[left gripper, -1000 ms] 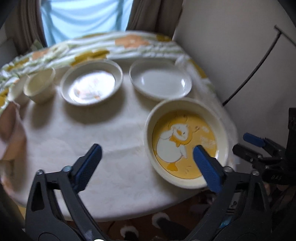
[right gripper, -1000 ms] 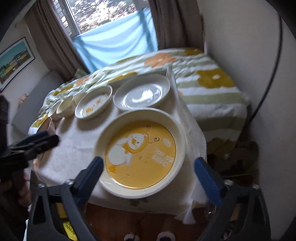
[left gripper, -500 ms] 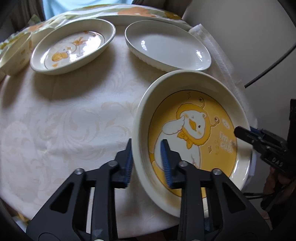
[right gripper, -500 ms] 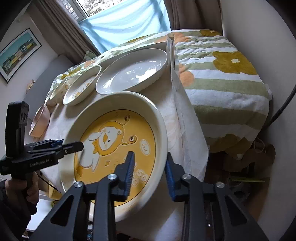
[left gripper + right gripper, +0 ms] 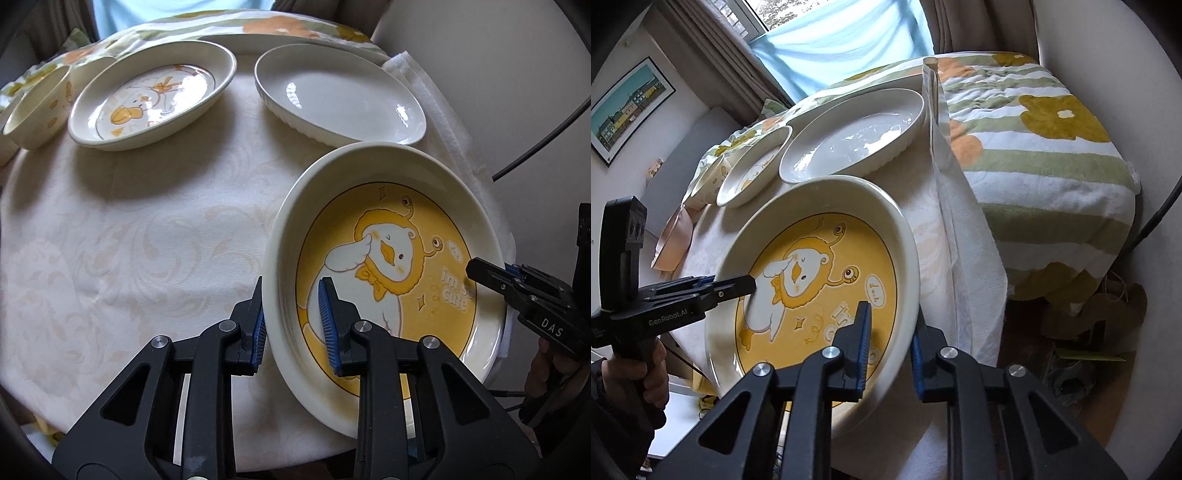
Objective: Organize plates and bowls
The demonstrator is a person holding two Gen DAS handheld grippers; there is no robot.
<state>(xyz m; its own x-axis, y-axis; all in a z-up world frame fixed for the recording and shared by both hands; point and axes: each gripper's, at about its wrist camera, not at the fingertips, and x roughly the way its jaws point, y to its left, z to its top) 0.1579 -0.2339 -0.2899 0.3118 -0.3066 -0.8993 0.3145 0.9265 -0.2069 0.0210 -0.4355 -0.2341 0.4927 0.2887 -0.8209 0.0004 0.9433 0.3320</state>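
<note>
I have both claws clamped on the big yellow duck plate (image 5: 388, 266), one on each side of its rim: my left gripper (image 5: 293, 325) pinches the wall on the side facing the middle of the table (image 5: 122, 251), one pad outside and one inside the well, and my right gripper (image 5: 888, 343) bites the opposite wall, the side that hangs at the table's edge toward the bed (image 5: 1045, 155). The plate sits at the near corner of the table, close to that edge, with the plain white oval dish (image 5: 340, 96) just behind it and the smaller duck dish (image 5: 151, 96) and a little bowl (image 5: 37, 107) farther along the back edge. I judge this plate to be glazed ceramic: stiff, fairly heavy for its width, and slick where my ribbed blue pads meet it. It would chip or break if it knocked the white dish or slid off the cloth. The raised wall is the only sensible place to hold it, and two opposed grips should keep it level; a single grip would let it swing. I'd lift it straight and evenly, since the tablecloth (image 5: 945, 229) underneath looks loose and could drag with it.
</note>
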